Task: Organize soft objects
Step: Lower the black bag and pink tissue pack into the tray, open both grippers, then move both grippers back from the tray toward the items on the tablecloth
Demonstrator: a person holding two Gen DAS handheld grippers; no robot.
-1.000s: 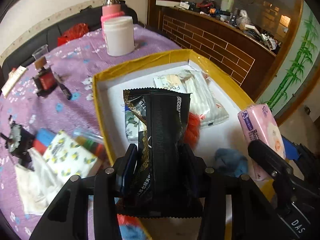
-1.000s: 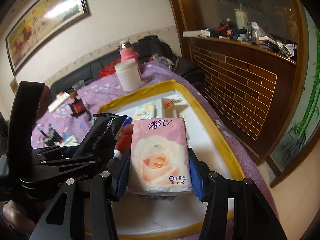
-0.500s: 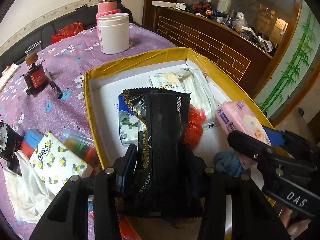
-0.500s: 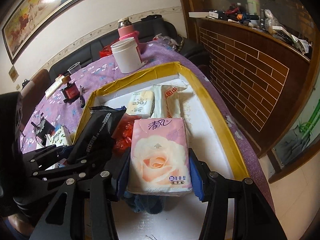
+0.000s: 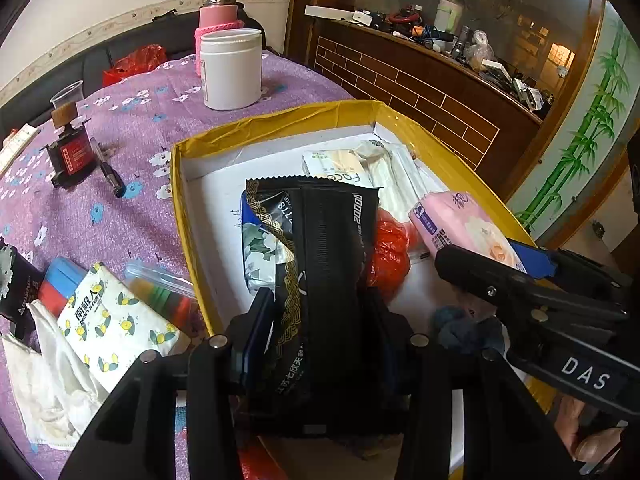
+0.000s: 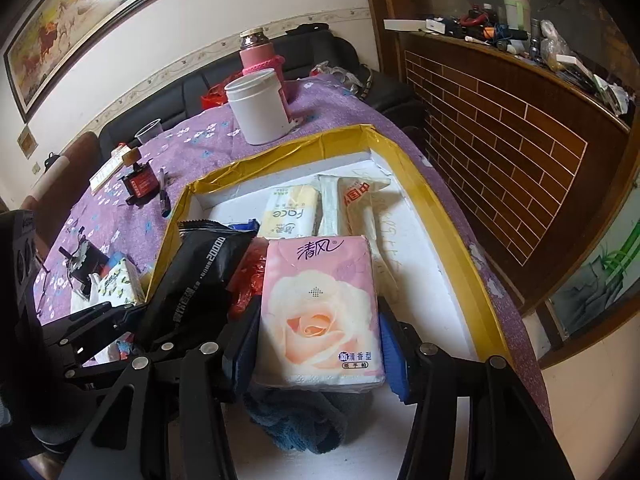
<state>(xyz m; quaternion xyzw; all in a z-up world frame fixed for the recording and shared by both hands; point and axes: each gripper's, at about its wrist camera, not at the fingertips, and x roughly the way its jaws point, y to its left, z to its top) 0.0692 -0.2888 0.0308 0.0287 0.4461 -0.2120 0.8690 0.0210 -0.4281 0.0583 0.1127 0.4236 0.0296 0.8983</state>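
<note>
The left hand-held gripper is clenched on a black foil packet with gold edging, its pads pressing the packet's sides and holding it upright over the near part of a yellow-rimmed box with a white floor. The right hand-held gripper grasps a pink tissue pack printed with a rose, squeezed between its blue pads and held above the box's near end. From the left wrist view the same pink pack shows to the right of the black packet, close beside it but not touching. Inside the box lie a pale yellow tissue pack and a clear-wrapped white pack side by side toward the far wall, a crumpled red bag between the two held items, a white floral pack behind the black packet, and a blue cloth under the pink pack. On the purple-clothed counter outside the box rest a lemon-print tissue pack, a white jar and a pink flask behind it.
</note>
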